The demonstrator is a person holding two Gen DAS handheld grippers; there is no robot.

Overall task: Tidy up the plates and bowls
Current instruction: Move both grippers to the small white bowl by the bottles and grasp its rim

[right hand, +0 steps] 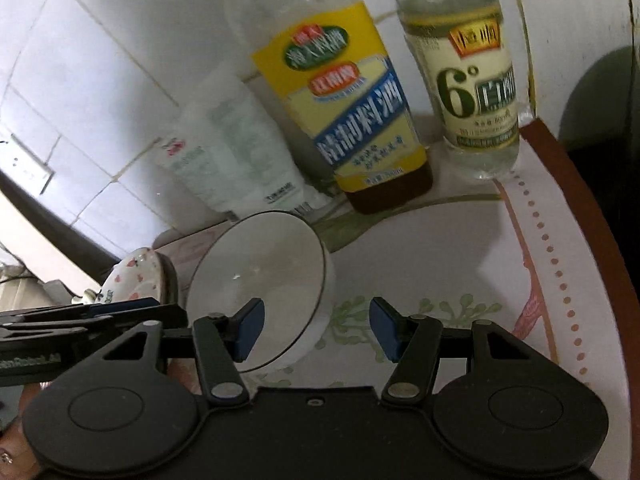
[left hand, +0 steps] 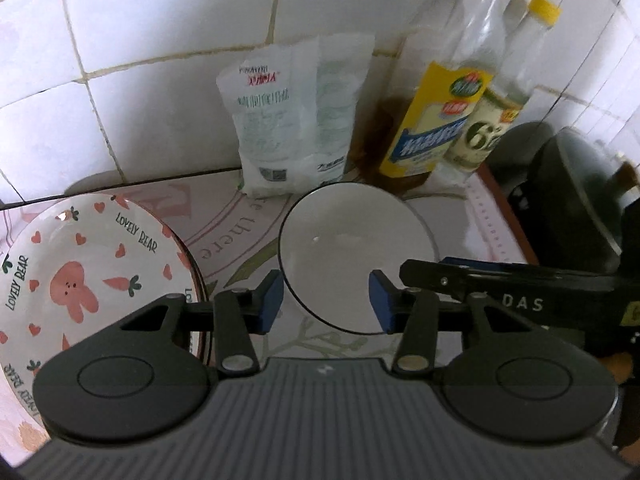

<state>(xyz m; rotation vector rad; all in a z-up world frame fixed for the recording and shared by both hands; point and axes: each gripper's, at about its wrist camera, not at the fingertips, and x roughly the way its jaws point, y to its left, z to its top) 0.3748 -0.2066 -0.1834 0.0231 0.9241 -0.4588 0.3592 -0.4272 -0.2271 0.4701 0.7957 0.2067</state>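
A white bowl (left hand: 356, 248) with a thin dark rim stands upright on the patterned tablecloth (left hand: 240, 216). My left gripper (left hand: 326, 302) hovers open over its near rim, with both blue pads clear of it. My right gripper (right hand: 316, 330) is open too. It straddles the right wall of the bowl (right hand: 260, 276), one pad over the inside and one outside, and neither pad touches. The right gripper's fingers (left hand: 440, 276) come in from the right. A stack of "LOVELY BEAR" plates (left hand: 92, 264) with a pink bunny sits left of the bowl. These plates (right hand: 136, 280) also show in the right wrist view.
Against the tiled wall stand a white salt bag (left hand: 296, 120), a yellow-labelled bottle (left hand: 432, 112) and a clear vinegar bottle (left hand: 480, 132). A dark lidded pot (left hand: 572, 184) is at the right. The table's brown edge (right hand: 568, 184) curves past the vinegar bottle (right hand: 476, 92).
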